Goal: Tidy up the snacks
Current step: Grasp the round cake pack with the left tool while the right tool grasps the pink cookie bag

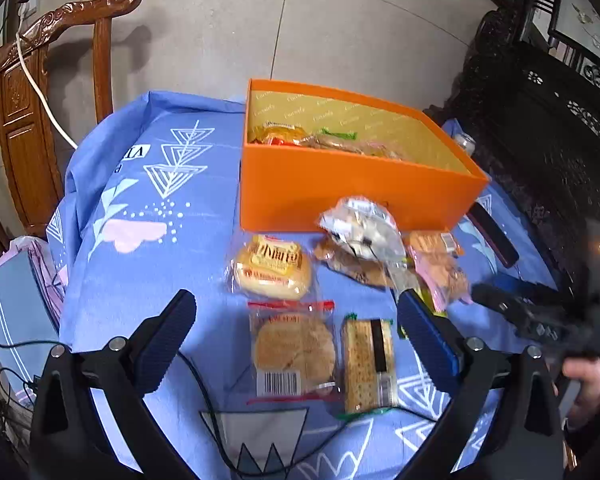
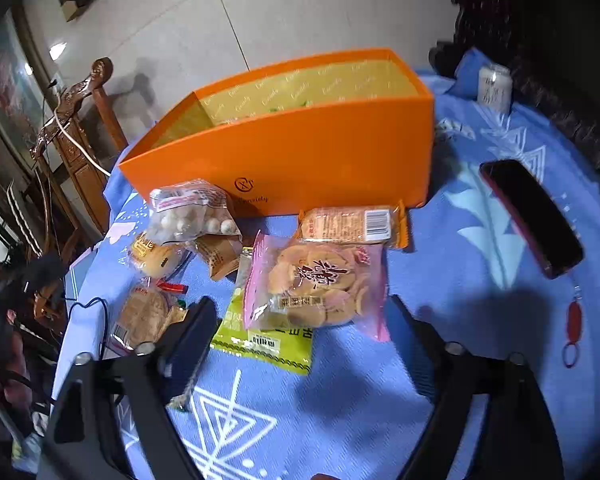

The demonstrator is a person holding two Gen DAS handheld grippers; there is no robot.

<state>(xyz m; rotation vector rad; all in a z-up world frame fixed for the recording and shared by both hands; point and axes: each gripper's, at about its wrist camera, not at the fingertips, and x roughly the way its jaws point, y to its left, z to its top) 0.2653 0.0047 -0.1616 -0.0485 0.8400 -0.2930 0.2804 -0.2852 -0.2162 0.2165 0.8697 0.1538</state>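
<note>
Orange cardboard box [image 1: 340, 192] with a gold printed lining stands open on the blue patterned cloth [image 1: 140, 240] in front of you, and a few wrapped snacks already lie inside against its left end. The rest of the snacks lie on the cloth before its near wall. Your left gripper [image 1: 296, 336] hangs with its jaws spread wide and nothing between the pads; below it lie the round sesame cake in a clear red-edged wrapper [image 1: 294, 350] and, just beside that on the right, the rectangular cracker pack with a green edge [image 1: 368, 364]. Beyond them sits the pale bun in a clear wrapper [image 1: 274, 268]. Your right gripper [image 2: 304, 336] is released too, jaws wide, empty, poised over the pink bag of round biscuits [image 2: 316, 284], which lies on top of a lime-green packet [image 2: 260, 344]. A clear bag of white balls [image 2: 192, 212] leans near the box. A dark phone [image 2: 532, 216] lies well apart on the right.
</note>
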